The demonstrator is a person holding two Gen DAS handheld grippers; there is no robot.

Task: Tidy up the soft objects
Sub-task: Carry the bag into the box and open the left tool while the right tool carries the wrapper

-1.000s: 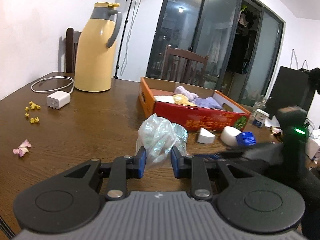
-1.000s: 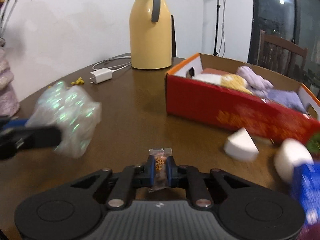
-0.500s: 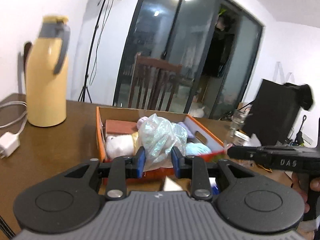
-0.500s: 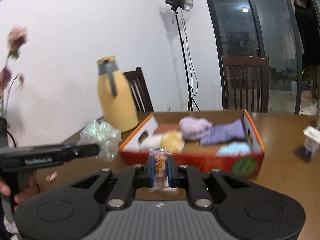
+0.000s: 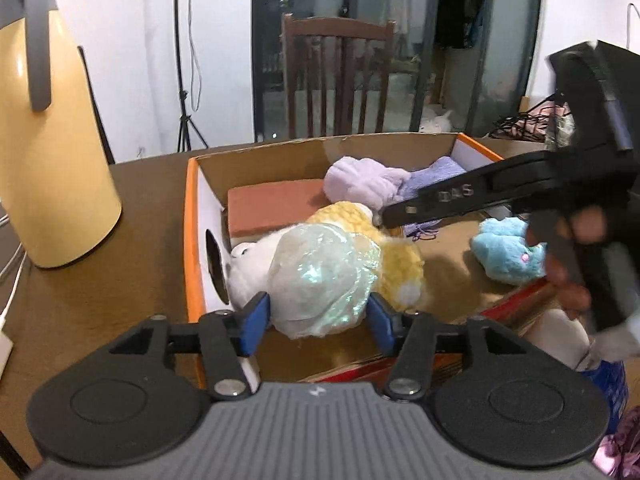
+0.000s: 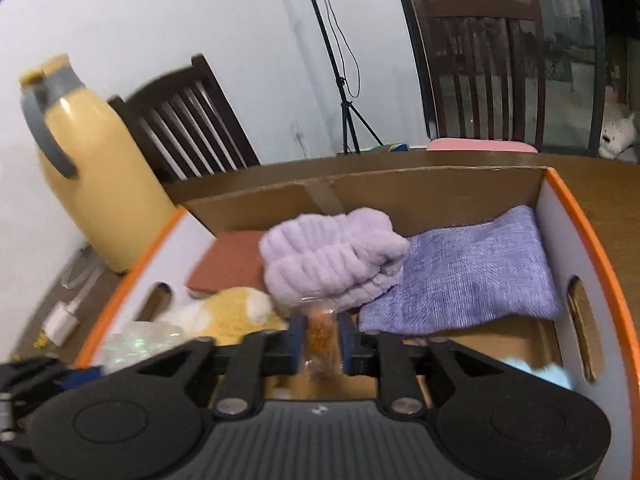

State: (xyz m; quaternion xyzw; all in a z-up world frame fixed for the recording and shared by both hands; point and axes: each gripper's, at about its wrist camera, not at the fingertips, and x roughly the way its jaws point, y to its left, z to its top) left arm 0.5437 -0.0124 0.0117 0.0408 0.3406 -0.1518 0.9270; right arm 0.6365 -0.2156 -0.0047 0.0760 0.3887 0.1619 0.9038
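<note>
Opening over the cardboard box (image 5: 192,216), the left gripper (image 5: 318,314) is seen with a crumpled plastic bag (image 5: 320,276) between its parting jaws, the pads just clear of it. The right gripper (image 6: 320,340) is likewise opening around a small snack packet (image 6: 319,330). Below lie a yellow plush toy (image 5: 400,256), a blue toy (image 5: 506,254), a lilac headband (image 6: 332,256) and a purple towel (image 6: 472,272). A yellow jug (image 5: 44,152) stands beside the box, a chair (image 6: 480,68) behind.
</note>
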